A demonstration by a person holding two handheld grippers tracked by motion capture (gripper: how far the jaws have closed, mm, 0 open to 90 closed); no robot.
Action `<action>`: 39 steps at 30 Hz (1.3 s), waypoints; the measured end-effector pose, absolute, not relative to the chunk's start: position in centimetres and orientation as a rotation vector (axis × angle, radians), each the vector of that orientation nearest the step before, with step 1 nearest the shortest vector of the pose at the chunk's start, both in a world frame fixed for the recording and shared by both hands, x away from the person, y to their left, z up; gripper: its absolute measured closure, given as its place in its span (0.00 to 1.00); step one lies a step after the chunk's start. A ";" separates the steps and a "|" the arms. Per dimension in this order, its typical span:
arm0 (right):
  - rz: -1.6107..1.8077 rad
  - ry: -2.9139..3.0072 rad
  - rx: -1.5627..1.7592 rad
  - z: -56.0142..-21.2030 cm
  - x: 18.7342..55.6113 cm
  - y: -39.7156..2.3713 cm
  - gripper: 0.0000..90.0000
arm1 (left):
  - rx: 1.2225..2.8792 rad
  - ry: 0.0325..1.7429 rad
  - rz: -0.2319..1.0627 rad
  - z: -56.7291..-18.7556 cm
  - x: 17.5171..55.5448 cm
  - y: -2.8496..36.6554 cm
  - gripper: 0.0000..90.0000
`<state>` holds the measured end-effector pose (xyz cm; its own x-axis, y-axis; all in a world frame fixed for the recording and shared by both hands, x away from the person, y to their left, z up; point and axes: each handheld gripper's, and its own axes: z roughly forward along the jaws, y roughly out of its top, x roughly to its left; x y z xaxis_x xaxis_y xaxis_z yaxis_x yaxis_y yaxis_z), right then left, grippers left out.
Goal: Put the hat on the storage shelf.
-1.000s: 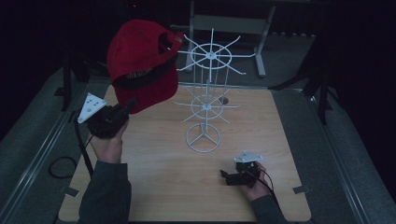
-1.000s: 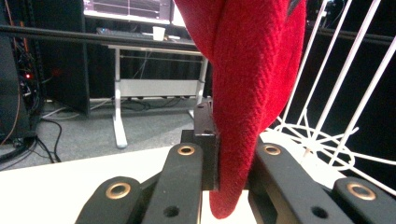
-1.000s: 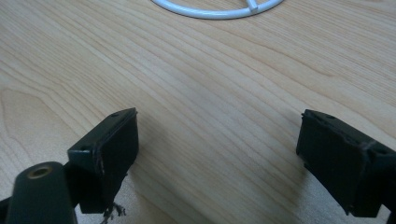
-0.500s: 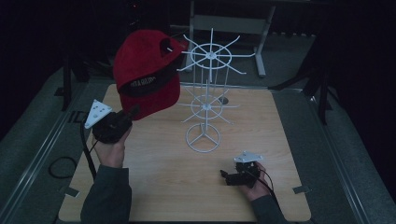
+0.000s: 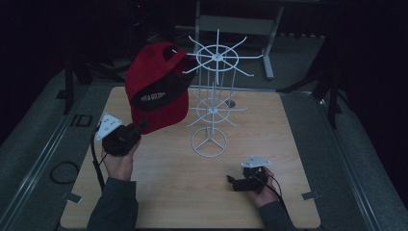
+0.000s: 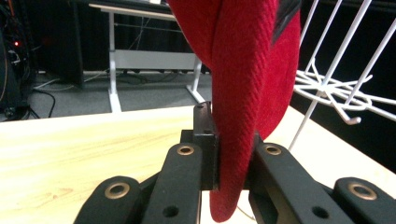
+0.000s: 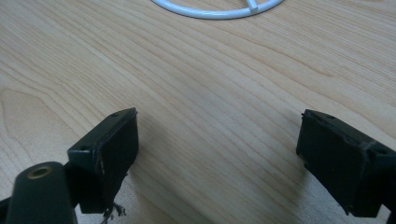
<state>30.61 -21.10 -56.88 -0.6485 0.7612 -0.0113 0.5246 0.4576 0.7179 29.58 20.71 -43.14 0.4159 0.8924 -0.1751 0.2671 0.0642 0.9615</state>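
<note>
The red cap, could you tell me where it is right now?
In the high view the red cap hangs left of centre, clamped by its brim in the left gripper, beside the white wire rack.

The rack (image 5: pixel 211 103) stands on the table (image 5: pixel 298 144), at the middle of its far half. The cap (image 5: pixel 156 91) hangs in the air to the left of the rack, its far edge beside the rack's top wheel. The left gripper (image 5: pixel 139 127) is below the cap, at its near edge, above the table's left side. The right gripper (image 5: pixel 233 183) sits low over the table's near right part, nearer than the rack's base ring (image 7: pixel 217 9).
</note>
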 end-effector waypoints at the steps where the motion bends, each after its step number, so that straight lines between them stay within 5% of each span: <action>1: 1.000 2.380 1.093 -56.9 30.6 -21.1 0.14 | 1.474 1.094 0.652 -43.3 29.5 20.6 0.95; 13: 1.002 2.378 1.094 -56.9 30.6 -21.1 0.14 | 1.509 1.079 0.630 -44.7 29.1 19.5 0.92; 26: 1.001 2.379 1.093 -56.9 30.6 -21.1 0.14 | 1.527 1.084 0.619 -45.0 28.7 19.0 0.64; 39: 1.001 2.379 1.091 -56.9 30.6 -21.1 0.14 | 1.596 1.113 0.573 -46.1 29.0 19.3 0.53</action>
<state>30.62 -21.10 -56.89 -0.6484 0.7612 -0.0128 0.5230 0.4575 0.7192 28.97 19.29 -46.14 0.4511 0.8759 -0.1714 0.3689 -0.0081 0.9295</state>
